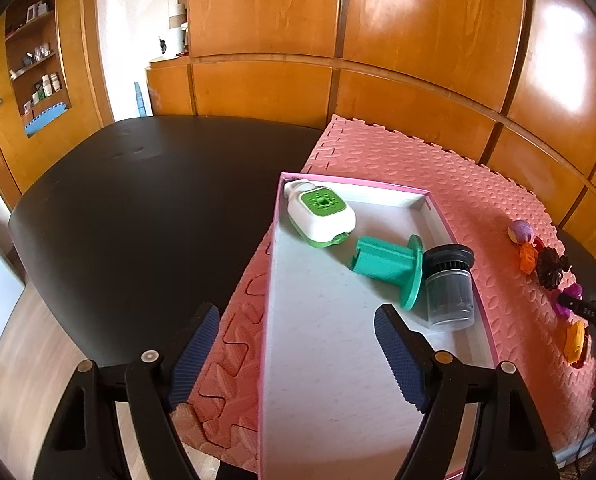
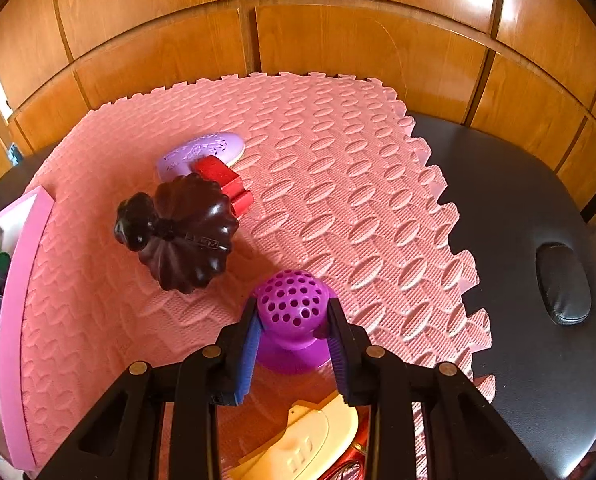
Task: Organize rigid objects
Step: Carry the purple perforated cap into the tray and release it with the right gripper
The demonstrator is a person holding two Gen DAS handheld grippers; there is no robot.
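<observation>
The purple perforated knob (image 2: 291,312), a domed piece full of round holes on a flared base, stands on the pink foam mat (image 2: 338,184) with the right hand-held gripper (image 2: 293,316) closed on it: both blue pads press against the sides of its dome. Just in front of the base, nearer the camera, lies a pale yellow plastic piece (image 2: 318,436) with something red under it, too hidden to name. Beyond the knob, near it, rests a dark brown ribbed knob (image 2: 181,232) tipped on its side. Touching its far edge is a red block (image 2: 225,184), and behind that a lilac oval piece (image 2: 201,152) with an embossed pattern.

At the mat's left edge sits the pink-rimmed box (image 1: 338,360), white inside. In it lie a white and green device (image 1: 320,212) in the far corner, a teal flanged piece (image 1: 390,268) near the middle, and a dark cylindrical filter in a clear cup (image 1: 450,288) touching the teal flange and lying along the right wall. The left hand-held gripper (image 1: 298,352) hangs over the near end of the box with its jaws spread wide and nothing between them.

The mat lies on a black padded desk (image 1: 137,208), which stands against glossy wooden wall panels (image 1: 418,20).
</observation>
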